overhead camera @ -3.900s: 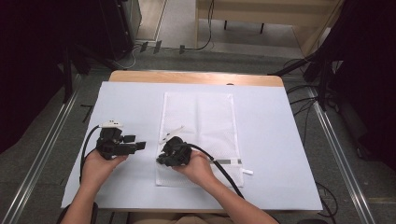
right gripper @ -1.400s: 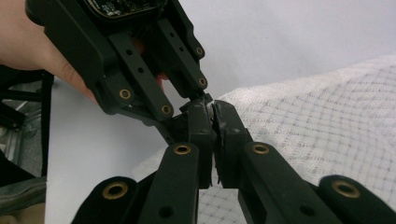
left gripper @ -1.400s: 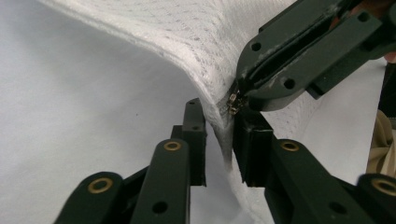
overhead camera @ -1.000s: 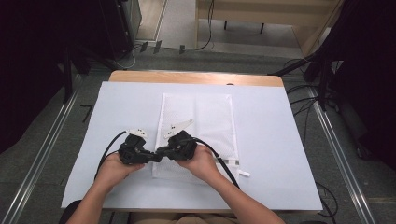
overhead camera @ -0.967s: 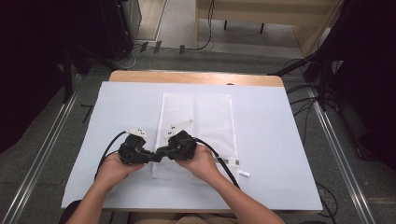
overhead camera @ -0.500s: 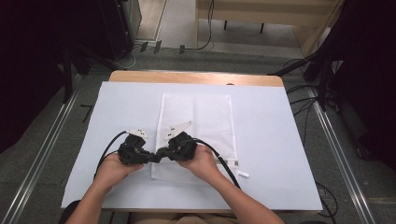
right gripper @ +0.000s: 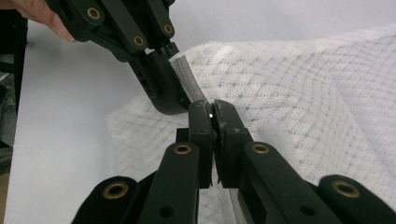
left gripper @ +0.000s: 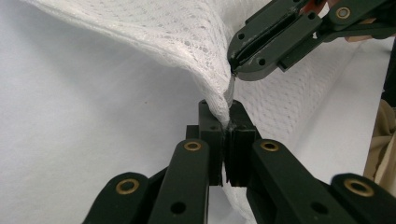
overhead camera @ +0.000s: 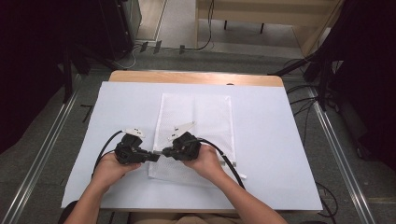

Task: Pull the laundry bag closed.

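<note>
A white mesh bag (overhead camera: 205, 112) lies flat in the middle of the white-covered table. Both grippers meet at its near left edge. My left gripper (overhead camera: 156, 157) is shut on a fold of the mesh (left gripper: 177, 32), lifted slightly off the sheet; its jaws (left gripper: 228, 128) pinch the fabric. My right gripper (overhead camera: 163, 152) faces it tip to tip and is shut on the bag's grey zipper strip (right gripper: 187, 77), which runs from the left gripper (right gripper: 161, 98) into its own closed jaws (right gripper: 212, 112). From the left gripper view the right gripper (left gripper: 235, 70) shows just above the pinched fold.
A white sheet (overhead camera: 280, 140) covers the table, whose wooden far edge (overhead camera: 196, 77) shows. The right gripper's black cable (overhead camera: 229, 163) trails across the bag's near right corner. Dark equipment and floor cables stand beyond the table on both sides.
Several seconds ago the left gripper was off to the left of the bag; it has moved right to meet the right gripper. Over the last second nothing has visibly moved.
</note>
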Demonstrator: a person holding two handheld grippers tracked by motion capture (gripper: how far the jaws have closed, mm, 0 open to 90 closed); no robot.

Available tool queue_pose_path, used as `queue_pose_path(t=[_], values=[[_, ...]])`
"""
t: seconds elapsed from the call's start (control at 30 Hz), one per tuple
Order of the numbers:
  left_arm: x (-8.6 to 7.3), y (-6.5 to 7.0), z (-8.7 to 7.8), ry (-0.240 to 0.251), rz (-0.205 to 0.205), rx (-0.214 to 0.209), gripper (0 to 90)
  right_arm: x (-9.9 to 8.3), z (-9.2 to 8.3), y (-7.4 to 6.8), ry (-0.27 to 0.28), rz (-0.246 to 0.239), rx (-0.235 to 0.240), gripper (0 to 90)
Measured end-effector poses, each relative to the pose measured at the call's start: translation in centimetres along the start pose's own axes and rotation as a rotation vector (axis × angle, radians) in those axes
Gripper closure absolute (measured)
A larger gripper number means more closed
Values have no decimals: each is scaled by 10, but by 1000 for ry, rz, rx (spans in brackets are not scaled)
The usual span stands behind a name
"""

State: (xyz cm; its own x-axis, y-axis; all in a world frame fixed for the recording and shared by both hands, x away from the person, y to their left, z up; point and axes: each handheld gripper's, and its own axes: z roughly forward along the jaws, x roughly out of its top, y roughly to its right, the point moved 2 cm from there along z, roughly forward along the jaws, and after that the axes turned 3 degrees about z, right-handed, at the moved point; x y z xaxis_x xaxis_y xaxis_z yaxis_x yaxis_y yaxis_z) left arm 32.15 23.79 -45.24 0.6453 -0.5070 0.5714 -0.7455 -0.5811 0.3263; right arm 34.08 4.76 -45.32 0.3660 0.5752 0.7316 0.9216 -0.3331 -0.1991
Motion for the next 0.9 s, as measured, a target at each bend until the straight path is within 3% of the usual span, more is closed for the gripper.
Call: queue_pose_path(t=[0.27,0.9], values=[[-1,-1,-1,-10,4,0,884,-8,-3,6,-12,-3,7,887],[-1,-1,-4,18,11,-8,883,-16,-14,14,3,22,21,887]])
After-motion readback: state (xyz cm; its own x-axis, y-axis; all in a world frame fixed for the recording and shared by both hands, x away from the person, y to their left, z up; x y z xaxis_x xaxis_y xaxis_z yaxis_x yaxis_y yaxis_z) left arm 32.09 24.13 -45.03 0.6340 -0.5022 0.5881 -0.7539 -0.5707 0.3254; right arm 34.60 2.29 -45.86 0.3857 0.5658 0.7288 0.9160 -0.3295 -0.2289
